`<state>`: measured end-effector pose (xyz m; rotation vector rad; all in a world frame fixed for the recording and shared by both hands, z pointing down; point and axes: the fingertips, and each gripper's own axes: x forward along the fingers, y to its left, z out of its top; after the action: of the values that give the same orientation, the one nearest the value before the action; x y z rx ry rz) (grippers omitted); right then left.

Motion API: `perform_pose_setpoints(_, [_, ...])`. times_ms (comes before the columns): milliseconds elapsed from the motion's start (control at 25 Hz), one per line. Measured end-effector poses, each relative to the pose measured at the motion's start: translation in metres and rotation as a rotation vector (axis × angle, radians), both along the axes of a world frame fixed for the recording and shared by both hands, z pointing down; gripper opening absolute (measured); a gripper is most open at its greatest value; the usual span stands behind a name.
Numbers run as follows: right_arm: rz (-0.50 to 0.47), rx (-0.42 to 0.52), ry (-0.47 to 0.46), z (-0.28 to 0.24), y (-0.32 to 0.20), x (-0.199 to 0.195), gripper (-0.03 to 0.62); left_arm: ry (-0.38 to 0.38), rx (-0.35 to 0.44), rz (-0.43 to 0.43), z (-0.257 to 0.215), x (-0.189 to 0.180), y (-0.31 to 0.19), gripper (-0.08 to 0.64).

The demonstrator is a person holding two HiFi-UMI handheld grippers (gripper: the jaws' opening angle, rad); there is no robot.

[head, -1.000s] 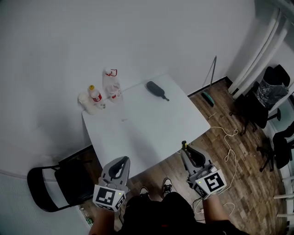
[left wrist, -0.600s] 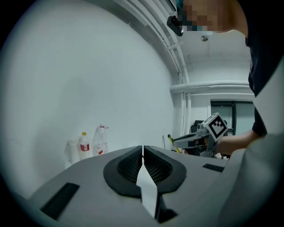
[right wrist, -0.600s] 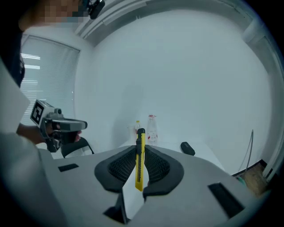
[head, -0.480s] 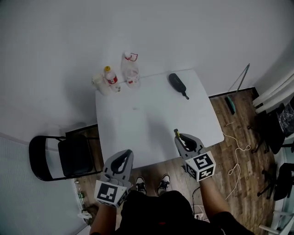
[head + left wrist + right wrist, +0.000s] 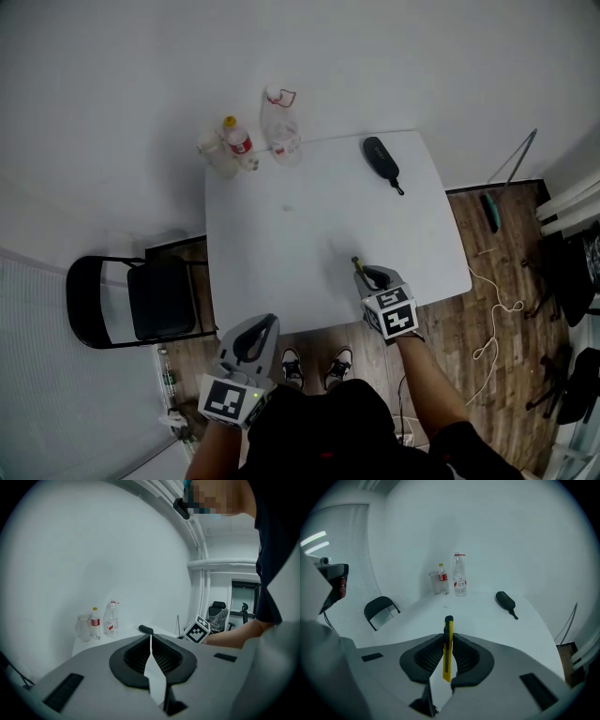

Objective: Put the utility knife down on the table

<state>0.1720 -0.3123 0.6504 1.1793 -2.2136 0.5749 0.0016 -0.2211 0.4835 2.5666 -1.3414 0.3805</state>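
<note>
The yellow utility knife stands on edge between the jaws of my right gripper, which is shut on it. The knife's dark tip pokes forward. In the head view my right gripper hangs over the near right part of the white table. Whether the knife touches the tabletop I cannot tell. My left gripper stays off the table's near edge, above the floor. Its jaws are shut with nothing between them.
Two clear bottles and a cup stand at the table's far left. A black pouch lies at the far right. A black folding chair stands left of the table. Cables lie on the wooden floor.
My right gripper has come down and forward with the knife, from off the table's edge to over its near right part. The left gripper has sunk a little.
</note>
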Motion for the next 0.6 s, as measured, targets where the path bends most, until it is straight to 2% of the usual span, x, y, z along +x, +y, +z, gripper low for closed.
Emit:
perform_pose_setpoints(120, [-0.012,-0.042,0.023,0.019,-0.003,-0.002,0.071,0.000,0.007,0.005,0.004,-0.001,0.003,0.031])
perform_pose_setpoints(360, [-0.044,-0.156,0.094,0.067,-0.002,-0.007,0.071,-0.026,-0.051,-0.035,0.010,-0.020,0.002,0.031])
perform_pose_setpoints(480, [-0.064,-0.207,0.132,0.089,0.001,-0.010,0.071,-0.020,-0.051,-0.054,0.012,-0.026,-0.001,0.031])
perform_pose_setpoints(600, [-0.071,-0.221,0.168,0.103,0.006,-0.010,0.071,0.023,-0.037,-0.072,0.014,-0.030,0.000,0.031])
